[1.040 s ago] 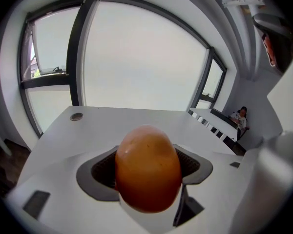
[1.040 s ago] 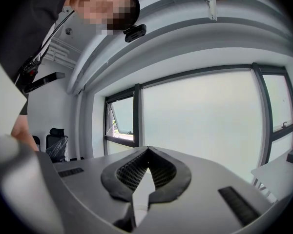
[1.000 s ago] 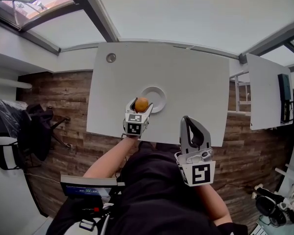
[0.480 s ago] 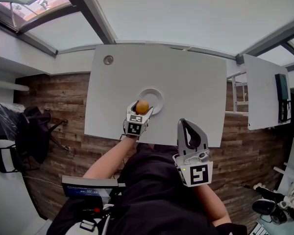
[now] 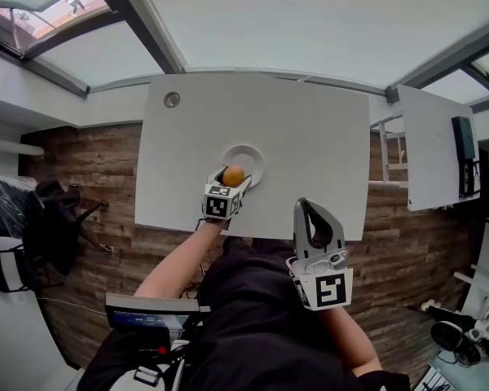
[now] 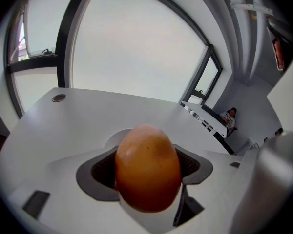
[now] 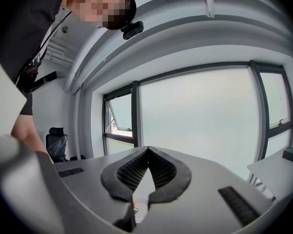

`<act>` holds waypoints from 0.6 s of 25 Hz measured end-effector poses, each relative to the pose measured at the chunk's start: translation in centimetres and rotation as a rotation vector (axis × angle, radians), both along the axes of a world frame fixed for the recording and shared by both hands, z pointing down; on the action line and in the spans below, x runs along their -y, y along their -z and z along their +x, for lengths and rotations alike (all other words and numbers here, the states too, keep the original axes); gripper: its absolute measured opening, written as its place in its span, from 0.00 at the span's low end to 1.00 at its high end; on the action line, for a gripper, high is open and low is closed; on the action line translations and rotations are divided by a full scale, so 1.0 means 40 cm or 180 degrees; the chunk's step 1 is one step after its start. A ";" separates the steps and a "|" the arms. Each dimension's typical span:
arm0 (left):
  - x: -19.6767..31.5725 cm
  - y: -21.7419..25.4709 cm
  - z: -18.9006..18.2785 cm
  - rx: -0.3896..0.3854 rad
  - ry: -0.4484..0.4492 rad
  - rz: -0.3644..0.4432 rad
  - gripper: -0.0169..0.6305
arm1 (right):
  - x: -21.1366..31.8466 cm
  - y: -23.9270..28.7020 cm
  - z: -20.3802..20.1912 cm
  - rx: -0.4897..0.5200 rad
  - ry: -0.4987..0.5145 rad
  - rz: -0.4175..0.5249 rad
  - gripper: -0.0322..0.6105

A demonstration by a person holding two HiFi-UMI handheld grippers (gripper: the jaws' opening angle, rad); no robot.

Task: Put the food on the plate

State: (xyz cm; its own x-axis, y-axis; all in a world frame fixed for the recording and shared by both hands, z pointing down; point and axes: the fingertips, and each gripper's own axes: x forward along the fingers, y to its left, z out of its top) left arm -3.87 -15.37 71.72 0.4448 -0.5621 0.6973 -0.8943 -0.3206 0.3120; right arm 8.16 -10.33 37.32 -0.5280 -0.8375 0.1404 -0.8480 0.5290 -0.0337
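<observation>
One egg [image 6: 147,167] is pinched in your left tool [image 5: 231,179], over the near edge of the plate [image 5: 256,156]. Your right tool [image 5: 311,212] is closed and empty. Let go here and it'll probably clip the rim and roll onto the desk [image 5: 310,129].

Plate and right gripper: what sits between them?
Nothing: in the head view only bare white table lies between the plate and the shut right gripper.

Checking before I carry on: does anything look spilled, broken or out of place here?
Nothing stands out. The plate lies flat on the table, and the food looks whole in the left gripper over the plate's near edge. The right gripper is shut, empty.
</observation>
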 end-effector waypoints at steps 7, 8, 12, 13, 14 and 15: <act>0.007 -0.037 -0.003 0.0109 0.0047 -0.0091 0.55 | -0.011 -0.005 0.019 -0.0095 -0.0010 0.0050 0.05; 0.010 -0.038 -0.002 0.0114 0.0044 -0.0080 0.55 | -0.011 -0.006 0.020 -0.0090 -0.0007 0.0045 0.05; 0.021 -0.032 0.005 0.0020 0.0089 -0.0061 0.55 | -0.012 -0.005 0.005 -0.0115 0.0095 0.0092 0.05; 0.022 -0.033 0.009 0.0007 0.0089 -0.0070 0.55 | -0.014 -0.003 -0.002 -0.0139 0.0145 0.0130 0.05; 0.022 -0.038 0.011 0.0021 0.0072 -0.0083 0.55 | -0.014 -0.002 -0.009 -0.0160 0.0190 0.0154 0.05; 0.022 -0.043 0.013 0.0052 0.0041 -0.0094 0.55 | -0.014 -0.002 -0.014 -0.0170 0.0223 0.0159 0.05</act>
